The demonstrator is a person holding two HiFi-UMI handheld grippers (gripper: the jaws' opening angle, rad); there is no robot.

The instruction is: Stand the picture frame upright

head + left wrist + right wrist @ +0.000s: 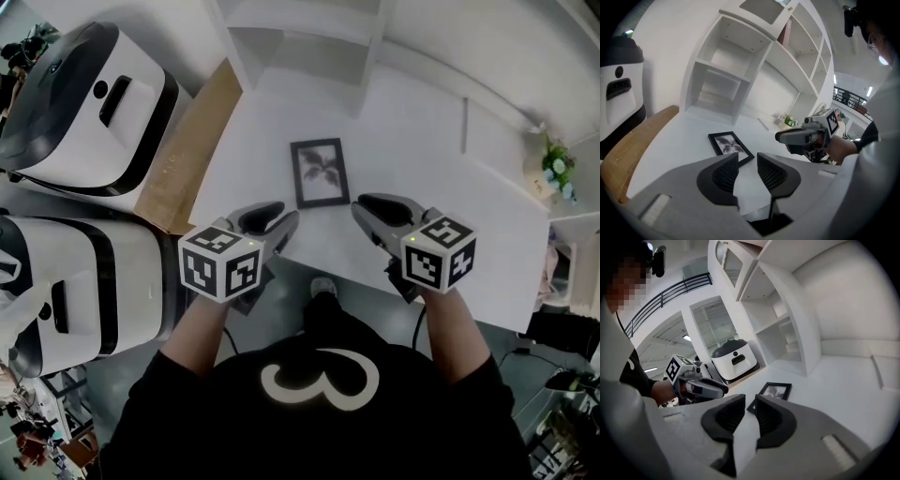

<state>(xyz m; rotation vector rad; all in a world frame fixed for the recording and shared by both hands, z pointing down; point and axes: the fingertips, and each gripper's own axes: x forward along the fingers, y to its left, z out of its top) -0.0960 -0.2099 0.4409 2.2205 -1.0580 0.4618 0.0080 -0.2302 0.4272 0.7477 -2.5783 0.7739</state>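
- Lying flat and face up on the white table [441, 216]: the picture frame [320, 172], black-bordered, with a grey leafy print inside.
- Placed on the open part of the table, in front of the white shelf unit [309, 42] and apart from it, with its long sides running away from the person.
- Untouched by either tool, with bare table on all sides of the picture frame [730, 146].
- Held in the person's left hand, over the near table edge: the left gripper [279, 223], tip aimed toward the near left corner of the frame and short of it.
- Fingers [725, 173] of the left gripper [747, 160] released, ribbed pads standing apart with only table surface showing through the gap.
- Held in the right hand, level with the other: the right gripper [368, 212], tip just beside the near right corner of the frame, not in contact.
- Fingers [729, 416] of the right gripper [750, 403] likewise parted and empty, with the picture frame [774, 393] in sight beyond them.
- Seen in each gripper view: the opposite tool, the right gripper [783, 137] across from the left and the left gripper [721, 387] across from the right, both angled down toward the table.
- Left of the table: a wooden board [187, 150] along its edge, and beyond it two white-and-black machines [84, 103].
- At the far right corner of the table: a small plant [559, 167], well apart from the frame.
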